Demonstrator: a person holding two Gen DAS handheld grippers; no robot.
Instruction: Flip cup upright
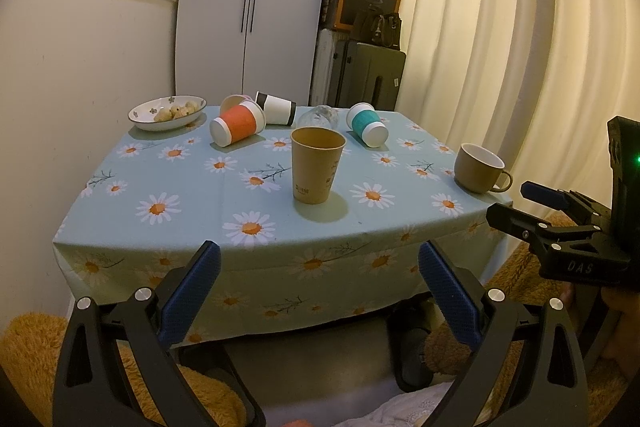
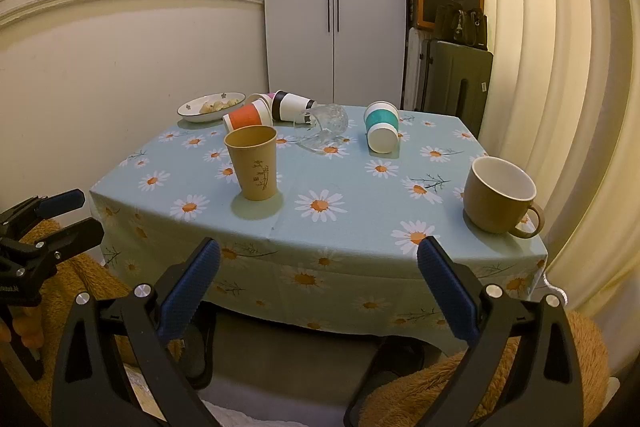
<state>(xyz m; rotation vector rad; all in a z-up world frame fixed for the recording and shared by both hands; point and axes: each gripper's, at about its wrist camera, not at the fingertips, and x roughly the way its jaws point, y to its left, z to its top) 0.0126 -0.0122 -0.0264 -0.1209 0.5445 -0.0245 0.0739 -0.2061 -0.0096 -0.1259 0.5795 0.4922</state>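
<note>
Left wrist view: left claw [image 1: 319, 281] spread wide, empty, held off the near edge of the surface [image 1: 192, 187], below its top. Right claw [image 1: 520, 205] visible at far right, fingers apart, empty. Kraft paper cup [image 1: 316, 171] upright, mid surface, mouth up. Tan mug [image 1: 478, 167] upright at right edge, handle pointing right. Still lying down at the far side: orange-banded cup [image 1: 239, 125] on its side, base toward camera; black-and-white cup [image 1: 276, 107] on its side just behind it; a further cup [image 1: 234, 101] partly hidden behind the orange one, details unclear; teal-banded cup [image 1: 366, 125] tipped over, base toward camera. Clear glass [image 1: 322, 117] behind the kraft cup, mostly hidden. White bowl [image 1: 167, 112] with food at far left corner.

Right wrist view: right claw [image 2: 319, 281] wide apart, empty, off the near edge of the surface [image 2: 340, 227]. Left claw [image 2: 66, 215] at left edge, fingers apart, empty. Kraft paper cup [image 2: 253, 163] upright, left of centre. Tan mug [image 2: 500, 195] upright, near right corner. Clear glass [image 2: 326, 125] on its side, centre far. Teal-banded cup [image 2: 381, 126] tipped, base toward camera, right of the glass. Orange-banded cup [image 2: 246, 115] and black-and-white cup [image 2: 292, 105] on their sides, far left of the glass. White bowl [image 2: 211, 106] far left.
</note>
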